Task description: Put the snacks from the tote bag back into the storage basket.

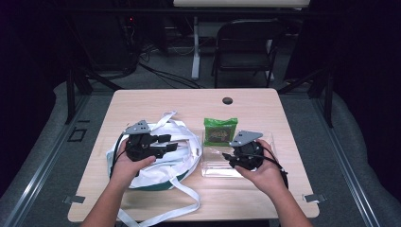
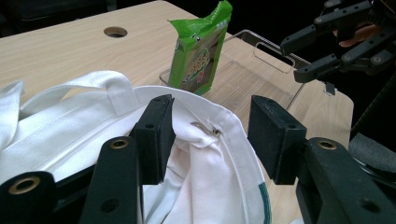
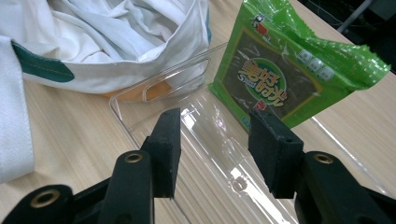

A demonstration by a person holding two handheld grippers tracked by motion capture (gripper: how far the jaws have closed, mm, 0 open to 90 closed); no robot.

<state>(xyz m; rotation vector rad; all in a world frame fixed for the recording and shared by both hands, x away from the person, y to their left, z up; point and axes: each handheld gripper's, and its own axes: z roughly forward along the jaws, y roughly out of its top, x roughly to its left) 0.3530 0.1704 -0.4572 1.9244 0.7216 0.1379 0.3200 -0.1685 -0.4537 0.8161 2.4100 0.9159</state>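
The green snack packet (image 3: 289, 79) stands upright at the far end of the clear plastic tray (image 3: 219, 154), at about one o'clock from the right gripper (image 3: 215, 149), whose jaws stand apart with nothing between them. It is crinkled foil with a dark printed panel. The left gripper (image 2: 210, 140), jaws apart, straddles the white tote bag's (image 2: 210, 186) rim.

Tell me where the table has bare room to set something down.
Free: the far strip of table around the round hole, behind the white bag and green packet. Also the near edge between the forearms. Crowded: the middle, with bag, straps and clear tray.
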